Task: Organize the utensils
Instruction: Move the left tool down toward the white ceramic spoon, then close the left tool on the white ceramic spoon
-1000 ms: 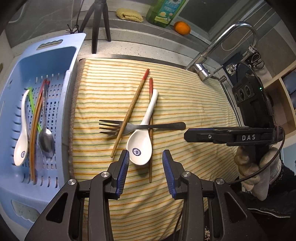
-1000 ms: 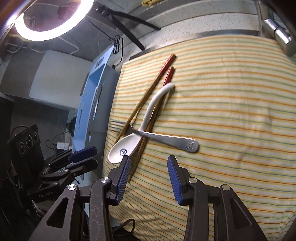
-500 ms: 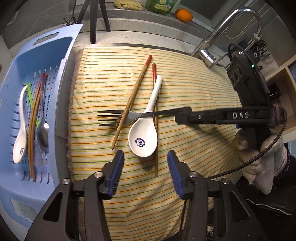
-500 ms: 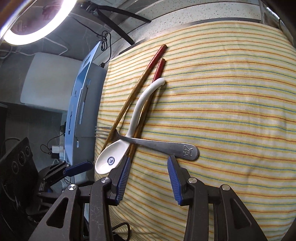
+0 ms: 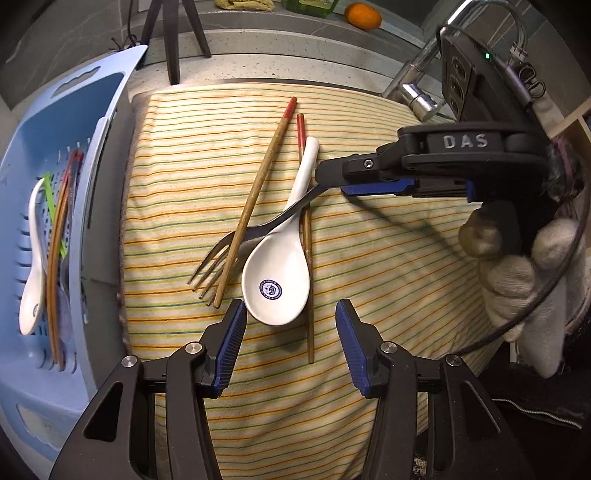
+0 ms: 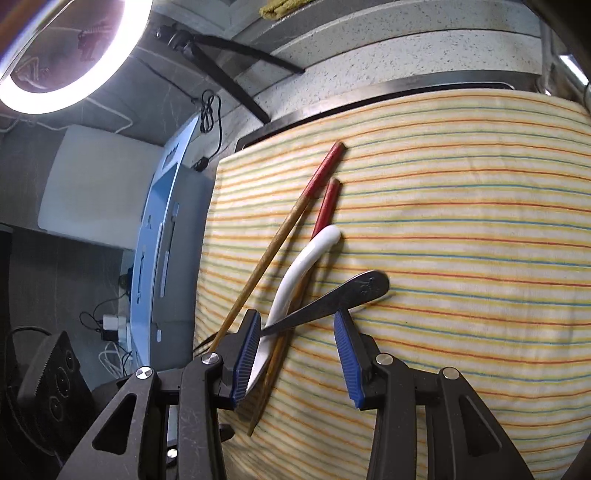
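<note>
On the striped cloth [image 5: 369, 288] lie a white ceramic spoon [image 5: 280, 273], two red-tipped chopsticks [image 5: 258, 192] and a metal fork [image 5: 236, 251], all crossing each other. My left gripper [image 5: 290, 343] is open, just in front of the spoon's bowl. My right gripper [image 6: 297, 350] is open, and the fork's handle [image 6: 332, 299] lies between its fingers, one fingertip [image 6: 251, 332] touching it. In the left wrist view the right gripper [image 5: 332, 184] sits over the fork's handle end.
A blue basket [image 5: 55, 206] at the left holds a white spoon [image 5: 31, 273], chopsticks and other utensils. A faucet [image 5: 417, 96] stands at the back right. A tripod leg [image 5: 173, 40], an orange [image 5: 364, 16] and a ring light [image 6: 55, 74] are behind.
My right gripper has moved in over the fork's handle, so that the handle now lies between its fingers. The fork has swung, its tines turning toward the front. My left gripper has opened wider.
</note>
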Motion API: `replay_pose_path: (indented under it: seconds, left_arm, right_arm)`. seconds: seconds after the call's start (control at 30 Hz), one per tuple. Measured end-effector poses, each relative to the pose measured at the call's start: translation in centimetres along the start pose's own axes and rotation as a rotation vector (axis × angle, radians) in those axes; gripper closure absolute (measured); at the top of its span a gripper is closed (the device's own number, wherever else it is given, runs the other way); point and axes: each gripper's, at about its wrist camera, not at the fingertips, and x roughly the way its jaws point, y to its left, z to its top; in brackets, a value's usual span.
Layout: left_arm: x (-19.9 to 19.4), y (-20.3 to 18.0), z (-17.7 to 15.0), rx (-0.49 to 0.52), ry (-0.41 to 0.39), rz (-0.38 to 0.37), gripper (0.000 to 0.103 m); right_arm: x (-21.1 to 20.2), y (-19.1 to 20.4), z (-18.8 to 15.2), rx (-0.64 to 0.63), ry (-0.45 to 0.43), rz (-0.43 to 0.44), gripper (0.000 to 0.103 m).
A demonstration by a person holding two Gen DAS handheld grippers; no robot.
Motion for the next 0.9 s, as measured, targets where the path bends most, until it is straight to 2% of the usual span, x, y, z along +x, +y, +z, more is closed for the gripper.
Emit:
replay_pose_path:
  seconds: [0.17,0.27,0.37,0.67,0.9]
  left_arm:
    - [0.8,-0.7,0.4,0.025,-0.011,0.041,0.057]
    - [1.1,-1.1,0.7,0.043,-0.014,0.072,0.057]
    - [1.4,-1.1,0.9,0.055,-0.010,0.090,0.065]
    - [1.3,-1.0,0.9,0.077,-0.004,0.084,0.066]
    - [0.5,-0.7,-0.6,0.060,0.025,0.051,0.067]
  right_arm:
    - [-0.5,0.1,-0.5,-0.008,0.023,0.028,0.066]
    - [0.1,-0.5,-0.8,0.013,0.043,0.036,0.070]
    - [0.4,-1.0,-1.1,0.037,0.049,0.043,0.070]
    - [-1.2,-1.0,-0.9,0.043,0.018,0.067,0.070]
    - [-0.6,1.5,-2.2,-0.031,0.085,0.124,0.070]
